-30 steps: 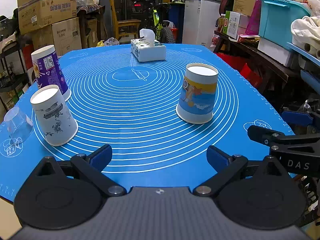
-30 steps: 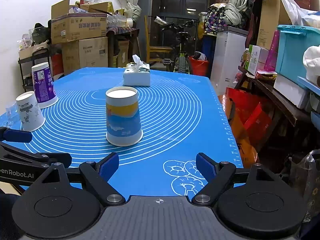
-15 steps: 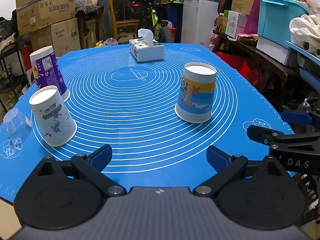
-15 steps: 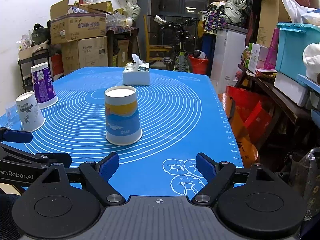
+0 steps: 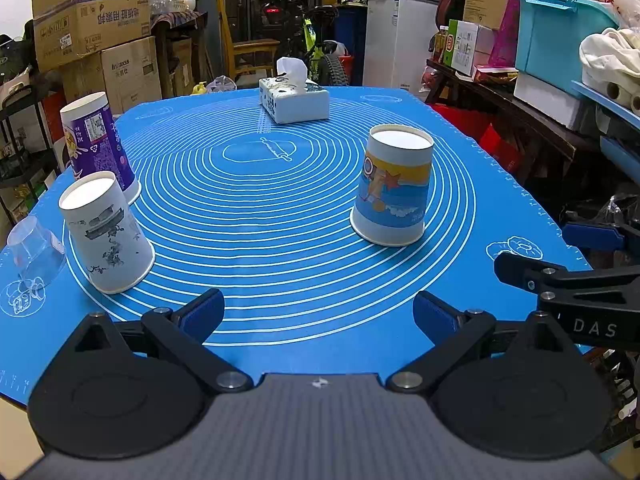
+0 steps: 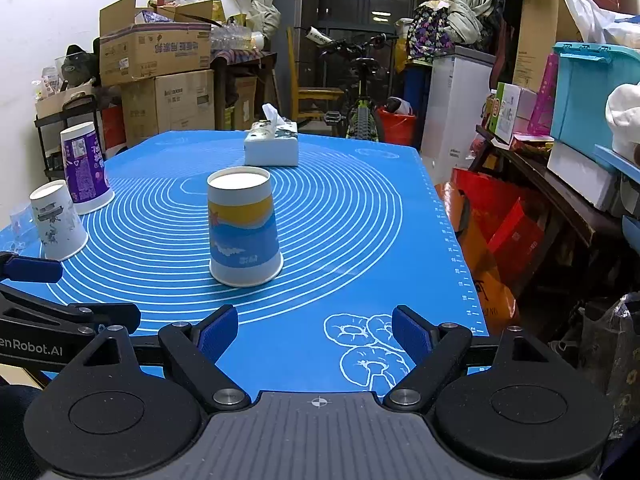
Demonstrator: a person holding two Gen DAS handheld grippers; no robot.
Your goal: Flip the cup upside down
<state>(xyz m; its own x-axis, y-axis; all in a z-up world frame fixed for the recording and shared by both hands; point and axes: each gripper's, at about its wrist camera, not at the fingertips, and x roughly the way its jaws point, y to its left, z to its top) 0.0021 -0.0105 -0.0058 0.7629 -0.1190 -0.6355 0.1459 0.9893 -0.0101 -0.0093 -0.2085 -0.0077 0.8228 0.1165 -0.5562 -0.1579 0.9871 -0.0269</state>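
Note:
Three paper cups stand upside down on the blue mat (image 5: 280, 216). A blue and yellow cup (image 5: 394, 186) stands right of centre; it also shows in the right wrist view (image 6: 242, 226). A white cup with grey prints (image 5: 106, 234) stands near left, tilted in this view. A purple cup (image 5: 98, 142) stands behind it. A clear plastic cup (image 5: 34, 250) sits upside down at the left edge. My left gripper (image 5: 318, 314) is open and empty at the mat's near edge. My right gripper (image 6: 314, 330) is open and empty, short of the blue and yellow cup.
A white tissue box (image 5: 294, 100) sits at the mat's far end. Cardboard boxes (image 5: 94, 16) stand at the back left, a bicycle (image 6: 362, 96) behind the table, shelves with bins (image 5: 560, 32) and red bags (image 6: 504, 232) to the right.
Both grippers have shifted slightly; the cups sit a little lower and to the left in view. No cup has moved, and both grippers stay open.

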